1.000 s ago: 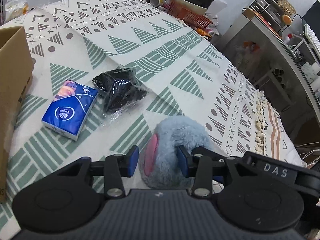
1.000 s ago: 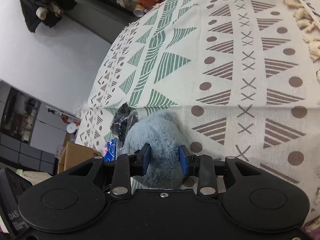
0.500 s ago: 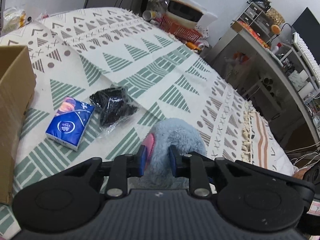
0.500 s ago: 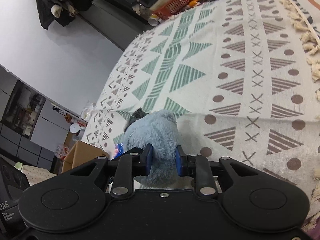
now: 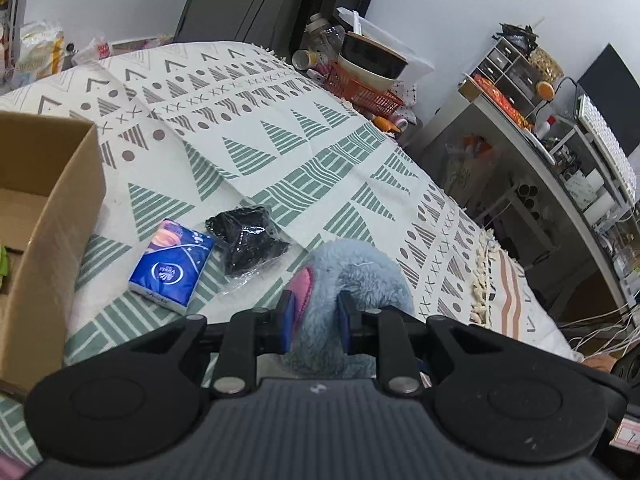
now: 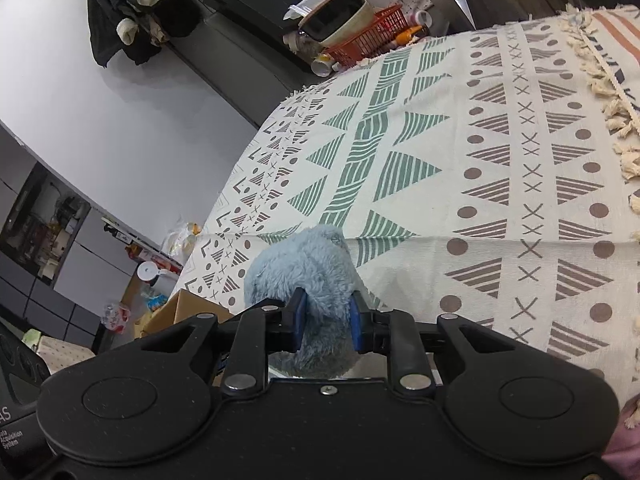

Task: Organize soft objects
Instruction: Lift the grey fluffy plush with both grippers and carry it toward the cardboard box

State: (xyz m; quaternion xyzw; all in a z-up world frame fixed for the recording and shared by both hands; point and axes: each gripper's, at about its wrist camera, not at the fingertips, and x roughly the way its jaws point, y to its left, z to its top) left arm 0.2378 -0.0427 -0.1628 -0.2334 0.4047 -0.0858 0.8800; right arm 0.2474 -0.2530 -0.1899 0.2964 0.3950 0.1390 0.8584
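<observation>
Both tools have closed since a second ago: the left tool (image 5: pixel 314 314) and right tool (image 6: pixel 326 316) each pinch the blue plush (image 5: pixel 352 276), now lifted off the bed (image 5: pixel 280 152). It sits between each tool's fingers, so it looks ready to carry to the box (image 5: pixel 52 216), left of the tissue pack (image 5: pixel 172 266) and black bundle (image 5: pixel 246 240).

Left claw (image 5: pixel 316 316) clamped on blue plush toy (image 5: pixel 352 276), right claw (image 6: pixel 326 318) pinching it too

White lettering reading "AS", with "Acquisition System" beneath it, is seen on a black device (image 6: pixel 18 408) at the lower left edge of the right wrist view. The logo on the blue tissue pack (image 5: pixel 173 266) cannot be read.
</observation>
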